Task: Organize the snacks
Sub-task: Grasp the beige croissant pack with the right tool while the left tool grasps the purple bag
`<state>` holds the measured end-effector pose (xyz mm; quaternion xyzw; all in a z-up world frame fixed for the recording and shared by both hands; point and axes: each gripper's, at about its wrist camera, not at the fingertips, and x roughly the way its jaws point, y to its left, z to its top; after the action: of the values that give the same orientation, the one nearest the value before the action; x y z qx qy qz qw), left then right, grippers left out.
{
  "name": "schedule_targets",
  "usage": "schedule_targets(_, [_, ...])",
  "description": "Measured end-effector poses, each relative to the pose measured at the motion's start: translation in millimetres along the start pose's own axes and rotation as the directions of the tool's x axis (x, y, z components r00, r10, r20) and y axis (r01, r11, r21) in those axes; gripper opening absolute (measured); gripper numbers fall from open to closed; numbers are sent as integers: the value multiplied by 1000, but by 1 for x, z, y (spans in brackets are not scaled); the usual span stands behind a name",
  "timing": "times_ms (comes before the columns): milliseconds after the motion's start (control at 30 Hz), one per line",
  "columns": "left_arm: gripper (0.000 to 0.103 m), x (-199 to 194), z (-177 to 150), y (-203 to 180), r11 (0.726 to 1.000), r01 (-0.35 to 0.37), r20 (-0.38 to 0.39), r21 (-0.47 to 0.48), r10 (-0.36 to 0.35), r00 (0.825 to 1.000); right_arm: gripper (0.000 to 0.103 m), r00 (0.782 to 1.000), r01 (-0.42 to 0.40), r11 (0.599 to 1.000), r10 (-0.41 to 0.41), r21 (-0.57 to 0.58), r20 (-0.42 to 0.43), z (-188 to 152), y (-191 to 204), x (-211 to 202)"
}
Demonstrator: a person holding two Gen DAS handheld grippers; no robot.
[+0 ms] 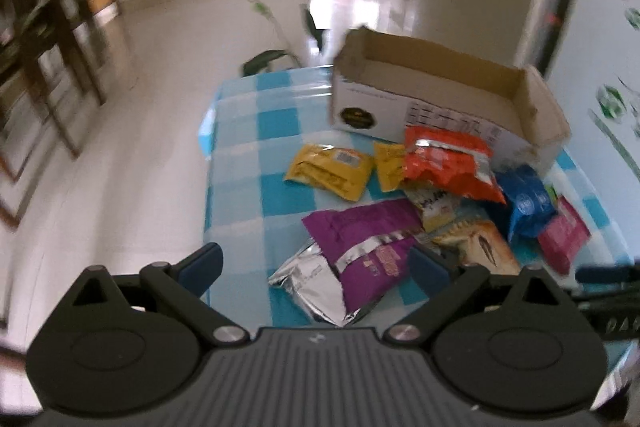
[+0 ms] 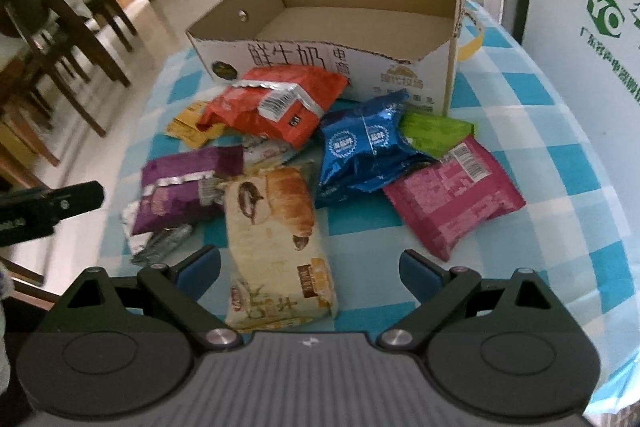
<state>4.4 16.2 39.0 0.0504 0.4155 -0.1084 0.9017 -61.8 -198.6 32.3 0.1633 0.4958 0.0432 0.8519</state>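
A cardboard box [image 2: 332,39] with its top cut away is seen on the blue-and-white checked tablecloth [image 2: 540,115], and its inside is bare. Black Chinese characters are printed on its white front wall.

All snacks are found in a loose pile in front of the box. Against the front wall of the box an orange bag [image 2: 276,99] with a silver seam and a barcode is leaned. To the left of the box front, a yellow packet [image 1: 330,171] lies flat, and a second yellow packet [image 1: 390,165] is partly covered by the orange bag. A shiny blue bag [image 2: 364,151] and a green packet [image 2: 436,129] are placed before the right corner of the box, with a pink packet [image 2: 452,195] nearer to the camera. A purple bag [image 2: 180,187] rests on a silver packet [image 1: 312,285]. A pale packet with a croissant picture [image 2: 276,243] is farthest from the box.

The left gripper [image 1: 316,269] is held over the purple bag with its jaws wide apart. The right gripper [image 2: 310,269] is spread apart around the near end of the croissant packet, without touching it.
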Motion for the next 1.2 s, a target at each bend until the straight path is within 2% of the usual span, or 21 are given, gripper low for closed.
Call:
schedule_targets(100, [97,6,5,-5,993,49,6,111,-50,999,96,1000,-17,1000,17,11,-2,-2,-6,-2])
schedule_targets(200, [97,18,10,-12,968,102,-6,230,-103,995,94,1000,-27,1000,28,8,-7,-4,-7,-1])
schedule_targets(300, [97,33,16,-20,932,163,-50,324,-156,987,87,999,-38,999,38,12,-23,-5,-7,4])
schedule_targets(367, [97,43,16,-25,907,197,-85,373,-178,980,87,998,-54,998,55,12,-30,-5,-4,7])
schedule_targets(567, [98,62,14,-41,814,237,-119,531,-206,971,85,997,-68,997,67,-24,-47,-6,7,15])
schedule_targets(733, [98,76,13,-45,772,261,-149,580,-214,965,81,996,-65,997,63,-40,-56,-5,13,23])
schedule_targets(933, [98,89,11,-51,757,262,-172,598,-199,965,78,997,-37,998,33,-52,-75,-6,16,32])
schedule_targets(1067, [98,94,10,-50,767,277,-188,578,-205,960,75,996,-32,998,27,-52,-87,-6,16,38])
schedule_targets(1200, [97,98,12,-46,791,288,-198,540,-213,957,74,996,-29,998,25,-55,-85,-5,19,44])
